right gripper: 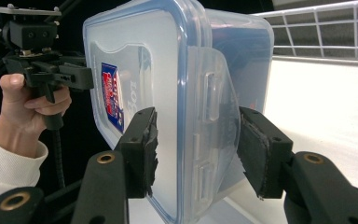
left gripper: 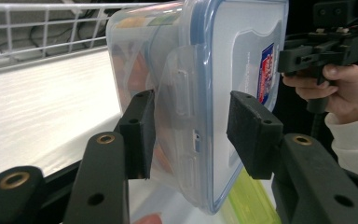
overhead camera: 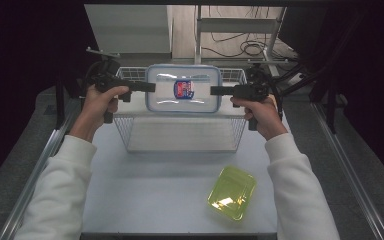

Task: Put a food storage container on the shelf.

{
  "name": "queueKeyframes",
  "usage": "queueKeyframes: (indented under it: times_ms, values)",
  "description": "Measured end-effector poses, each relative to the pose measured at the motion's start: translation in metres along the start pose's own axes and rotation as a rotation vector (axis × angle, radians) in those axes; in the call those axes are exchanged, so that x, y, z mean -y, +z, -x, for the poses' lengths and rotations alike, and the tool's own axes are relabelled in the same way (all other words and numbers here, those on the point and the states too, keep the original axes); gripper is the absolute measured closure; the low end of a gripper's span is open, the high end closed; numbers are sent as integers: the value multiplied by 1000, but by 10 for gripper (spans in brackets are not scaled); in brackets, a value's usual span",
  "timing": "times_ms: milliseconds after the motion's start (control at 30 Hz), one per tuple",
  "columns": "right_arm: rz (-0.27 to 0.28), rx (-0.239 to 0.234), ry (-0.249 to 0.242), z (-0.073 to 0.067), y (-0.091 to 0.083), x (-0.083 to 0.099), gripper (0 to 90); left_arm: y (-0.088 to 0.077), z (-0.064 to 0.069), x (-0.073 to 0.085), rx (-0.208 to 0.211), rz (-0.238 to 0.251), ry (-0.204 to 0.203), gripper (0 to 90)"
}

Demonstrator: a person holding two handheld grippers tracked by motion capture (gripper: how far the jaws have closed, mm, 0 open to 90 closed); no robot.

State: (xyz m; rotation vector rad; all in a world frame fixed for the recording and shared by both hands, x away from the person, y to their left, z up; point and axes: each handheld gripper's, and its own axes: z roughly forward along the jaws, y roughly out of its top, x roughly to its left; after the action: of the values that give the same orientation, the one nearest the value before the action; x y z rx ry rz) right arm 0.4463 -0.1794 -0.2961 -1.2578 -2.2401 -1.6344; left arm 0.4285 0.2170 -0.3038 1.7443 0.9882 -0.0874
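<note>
While held level above the white wire basket (overhead camera: pixel 130 131), the clear blue-rimmed plastic lidded box (overhead camera: pixel 182 89) is clenched endwise by left gripper (overhead camera: pixel 150 87) and right gripper (overhead camera: pixel 215 90) fingers.

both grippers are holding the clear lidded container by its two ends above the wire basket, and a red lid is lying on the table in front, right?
Not quite: the lid on the table is yellow-green, not red, as the high view shows. The rest holds: the left hand-held gripper and right hand-held gripper hold the clear lidded container by its ends above the wire basket.
</note>
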Motion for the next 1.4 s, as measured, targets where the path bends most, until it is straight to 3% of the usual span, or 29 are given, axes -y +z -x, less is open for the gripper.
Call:
queueKeyframes:
  times_ms: [100,167,300,600,667,700,733,767,833,867,967,1133,1167,1267,1300,1400]
  values:
    - [-17,16,10,3,6,-3,494,3,-8,1,12,3,-32,523]
    - [-15,3,57,9,9,-4,491,4,-9,0,9,11,-38,523]
    - [-12,4,81,12,9,-7,483,8,-10,-1,4,12,-56,517]
    - [20,86,144,15,15,-10,442,16,-21,-5,2,29,-107,462]
    - [25,104,142,15,16,-10,434,19,-21,-6,-43,37,-105,439]
    - [27,141,147,16,18,-9,395,23,-23,-5,-83,42,-113,327]
    - [27,141,147,16,18,-9,395,23,-23,-5,-83,42,-113,268]
    - [34,136,163,17,18,-8,373,25,-24,-5,-96,48,-115,268]
    - [68,137,173,17,13,-3,371,24,-23,-3,-108,76,-100,180]
    - [92,119,172,17,7,0,379,21,-20,-1,-125,97,-72,179]
    - [96,118,151,16,-3,3,380,16,-11,2,-134,101,-30,200]
    - [88,101,98,12,-13,9,376,6,2,10,-155,120,-7,254]
    - [83,93,76,10,-15,12,356,1,9,18,-142,130,-9,250]
    - [70,89,51,6,-20,22,327,-3,16,28,-133,109,22,248]
    - [68,85,42,5,-22,25,323,-3,23,39,-129,83,45,258]
    - [62,76,26,3,-26,34,322,-2,28,49,-126,59,63,316]
